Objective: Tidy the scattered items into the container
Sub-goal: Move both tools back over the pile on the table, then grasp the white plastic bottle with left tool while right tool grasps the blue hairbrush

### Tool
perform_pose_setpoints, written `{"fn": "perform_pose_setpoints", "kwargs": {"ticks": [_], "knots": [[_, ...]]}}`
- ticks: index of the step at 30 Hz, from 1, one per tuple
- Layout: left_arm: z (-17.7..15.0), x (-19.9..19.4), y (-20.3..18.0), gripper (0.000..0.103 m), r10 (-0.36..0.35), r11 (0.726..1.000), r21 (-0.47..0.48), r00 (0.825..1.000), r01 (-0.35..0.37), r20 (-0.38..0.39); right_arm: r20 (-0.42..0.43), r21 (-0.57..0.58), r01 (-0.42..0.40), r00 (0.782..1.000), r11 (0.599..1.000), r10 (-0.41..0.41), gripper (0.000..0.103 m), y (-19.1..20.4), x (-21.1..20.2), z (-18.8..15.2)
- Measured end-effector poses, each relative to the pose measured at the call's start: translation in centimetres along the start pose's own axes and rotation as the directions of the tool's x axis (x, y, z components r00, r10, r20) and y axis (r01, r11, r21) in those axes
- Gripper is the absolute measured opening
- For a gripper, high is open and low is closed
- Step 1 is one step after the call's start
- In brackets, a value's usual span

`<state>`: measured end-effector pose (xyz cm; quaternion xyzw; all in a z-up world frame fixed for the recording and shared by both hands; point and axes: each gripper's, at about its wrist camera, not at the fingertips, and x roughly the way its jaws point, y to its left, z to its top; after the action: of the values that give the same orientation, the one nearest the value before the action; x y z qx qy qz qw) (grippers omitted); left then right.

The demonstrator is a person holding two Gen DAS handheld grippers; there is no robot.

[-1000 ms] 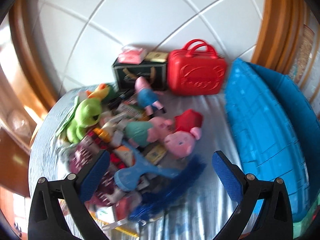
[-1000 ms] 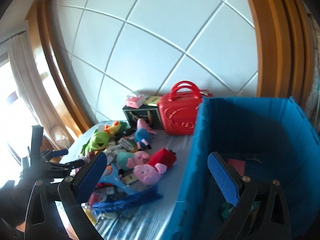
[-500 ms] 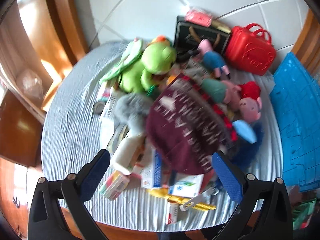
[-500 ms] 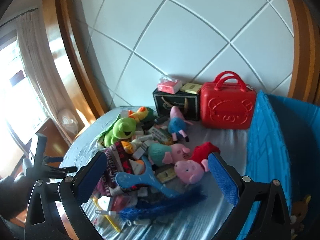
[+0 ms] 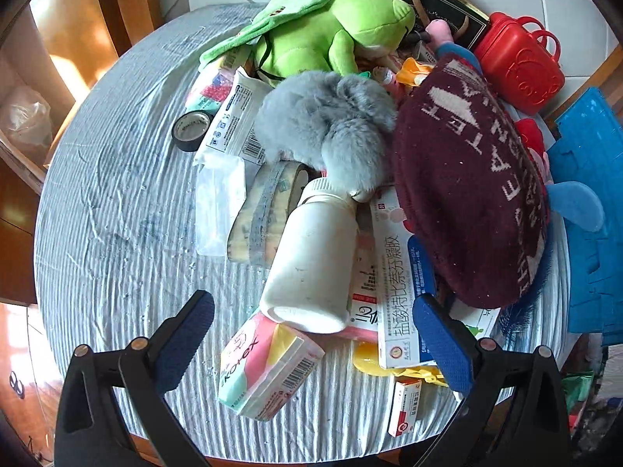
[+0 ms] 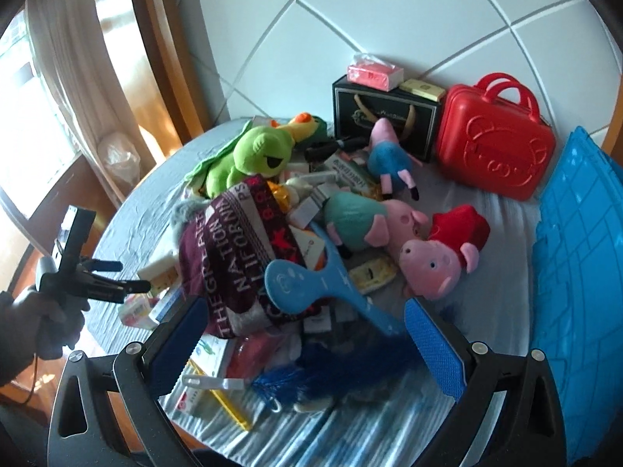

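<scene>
Blue-padded fingers of the left gripper and right gripper hang spread and empty over the toy pile mid-tabletop, blue container at the right edge.

Plush toys, a maroon knit hat, white bottle and boxes lie heaped beside the blue container.

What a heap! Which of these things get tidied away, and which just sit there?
For tidying:
green frog plush
maroon knit hat
white bottle
pink pig plush
into the blue container

Just lying about:
striped tablecloth
plastic bag by the window
</scene>
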<state>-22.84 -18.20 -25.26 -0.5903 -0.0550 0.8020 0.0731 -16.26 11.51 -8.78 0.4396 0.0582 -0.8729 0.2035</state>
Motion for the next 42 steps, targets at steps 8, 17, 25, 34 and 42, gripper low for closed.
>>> {"fn": "perform_pose_setpoints", "kwargs": {"ticks": [8, 17, 25, 34, 42], "knots": [[0.8, 3.0, 0.7, 0.1, -0.02, 1.0, 0.009, 0.999, 0.02, -0.034, -0.053, -0.063, 0.04, 0.998, 0.997, -0.043, 0.102, 2.3, 4.8, -0.3], [0.6, 4.7, 0.4, 0.085, -0.032, 0.998, 0.045, 0.997, 0.036, -0.074, -0.07, -0.108, 0.132, 0.988, 0.985, -0.14, 0.096, 3.1, 9.2, 0.1], [0.6, 5.3, -0.1, 0.078, -0.072, 0.997, 0.027, 0.994, 0.074, -0.081, -0.143, -0.097, 0.162, 0.974, 0.982, -0.175, 0.048, 2.3, 12.3, 0.1], [0.8, 5.4, -1.3, 0.056, -0.079, 0.996, 0.034, 0.993, 0.083, -0.092, -0.173, -0.067, 0.166, 0.969, 0.984, -0.175, 0.021, 1.3, 13.7, 0.2], [1.2, 3.2, -2.2, 0.052, -0.1, 0.995, 0.017, 0.994, 0.101, -0.038, -0.132, -0.013, 0.21, 0.969, 0.978, -0.209, 0.015, -0.7, 12.1, 1.3]]}}
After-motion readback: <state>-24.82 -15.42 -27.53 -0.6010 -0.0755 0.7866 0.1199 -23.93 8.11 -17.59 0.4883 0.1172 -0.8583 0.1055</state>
